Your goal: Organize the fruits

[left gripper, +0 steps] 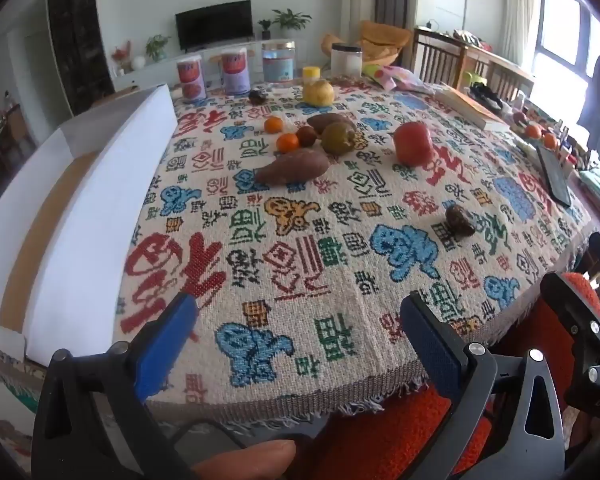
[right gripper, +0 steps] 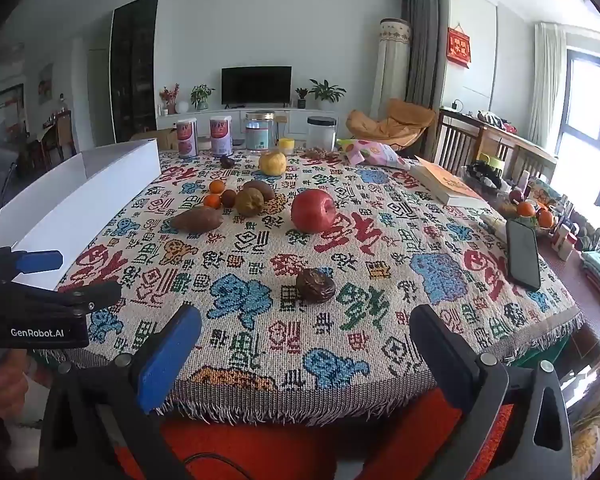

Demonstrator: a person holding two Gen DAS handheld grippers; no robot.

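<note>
Both hand-held grippers hang at the near edge of the surface (right gripper: 380,392) with nothing in them: your right hand-held gripper (right gripper: 306,354) has its blue-padded jaws spread wide, and your left hand-held gripper (left gripper: 300,334) is spread just as wide over the patterned cloth. Judging from this, you are at the very start of a pick, and the closest candidate is the dark wrinkled fruit (right gripper: 315,285) lying alone just ahead of your right jaws. Come at it low and level, straddle it so one pad lands on each side, and close gently, since its shrivelled skin suggests a soft body that could bruise or squirt out sideways. The white box (right gripper: 84,188) along the left edge looks like the likely destination, so plan a lift that clears its wall. Farther back, the red apple (right gripper: 313,210) stands by itself, smooth and round, likely to roll if nudged. Beyond it a cluster sits close together: two brown sweet potatoes (right gripper: 196,219), two small oranges (right gripper: 212,201), a dull green-brown fruit (right gripper: 249,202), and a yellow fruit (right gripper: 272,163) near the jars. Pick the outliers first so the crowded ones gain room, and keep your left jaws clear of the right's path.
</note>
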